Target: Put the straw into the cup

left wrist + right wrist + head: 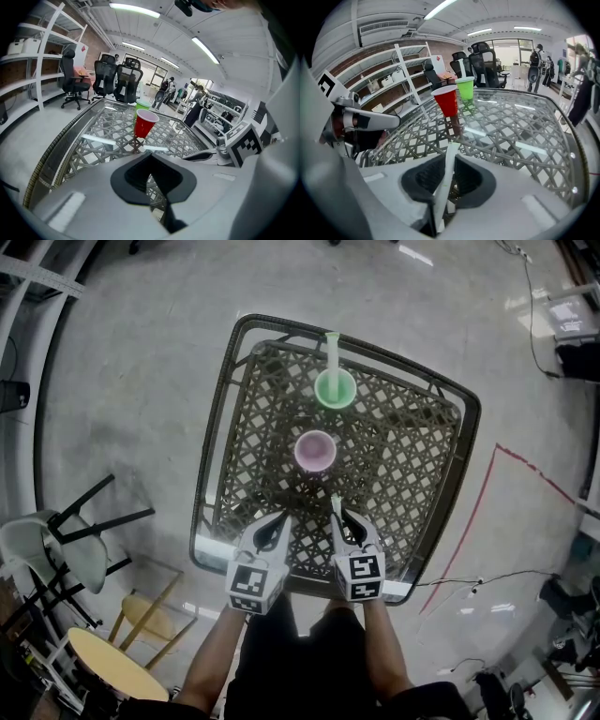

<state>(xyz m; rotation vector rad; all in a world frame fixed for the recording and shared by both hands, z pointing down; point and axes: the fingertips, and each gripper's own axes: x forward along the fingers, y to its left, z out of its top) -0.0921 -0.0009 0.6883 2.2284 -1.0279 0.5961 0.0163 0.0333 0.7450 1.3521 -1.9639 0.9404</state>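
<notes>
Over the near edge of the dark woven-lattice, glass-topped table [211, 465], the left gripper [279, 519] sits closed and empty beside the right gripper [339, 512], which stops short of the red plastic cup [315, 450] with its jaws pinched on a thin, straight white straw [446, 176].

Bright ceiling strip lights [136, 9] glare on the glass tabletop [520, 126]; fisheye edges darken and bend.

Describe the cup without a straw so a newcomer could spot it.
On the glass-topped lattice table, two cups stand in a line away from the person. The empty cup is the nearer one, close to the table's middle. It is red, whereas the green cup behind it already holds a straw.
</notes>
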